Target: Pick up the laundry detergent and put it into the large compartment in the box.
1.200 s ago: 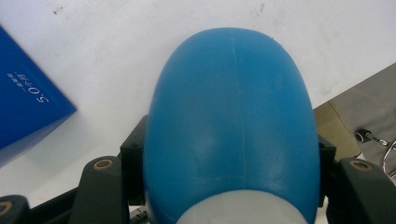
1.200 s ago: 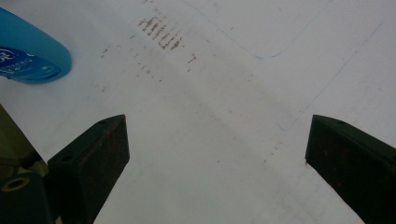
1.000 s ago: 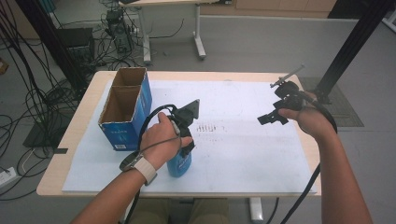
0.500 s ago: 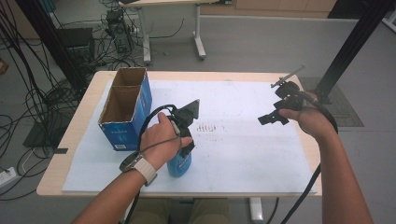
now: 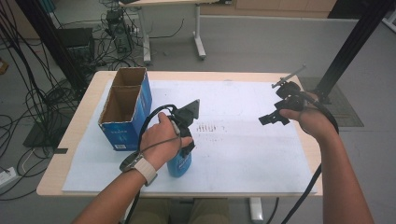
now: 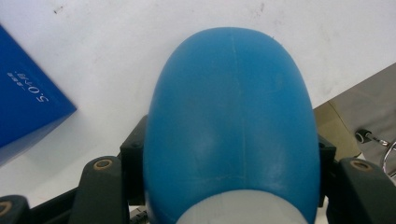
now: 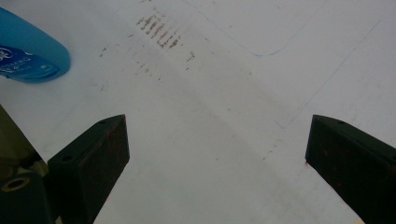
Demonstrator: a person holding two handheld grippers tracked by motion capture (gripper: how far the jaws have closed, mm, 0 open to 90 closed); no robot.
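Observation:
A blue plastic bottle (image 5: 180, 162) with a pale cap end stands on the white sheet near the table's front edge. My left gripper (image 5: 185, 150) comes down on it from above and is shut on it. In the left gripper view the bottle's rounded blue body (image 6: 231, 116) bulges between the two black jaws, which press on its sides. My right gripper (image 5: 272, 118) hovers over the right part of the sheet, well away from the bottle. In the right gripper view that gripper (image 7: 217, 154) is open, jaws wide apart with only the sheet between them, and the bottle (image 7: 28, 51) lies at the top left.
An open-topped blue cardboard box (image 5: 125, 109) with two compartments stands at the table's left, close to the bottle, and its corner (image 6: 25, 112) appears in the left gripper view. A white sheet (image 5: 243, 154) with faint brown marks (image 7: 159, 30) covers the tabletop. Cables trail from both grippers.

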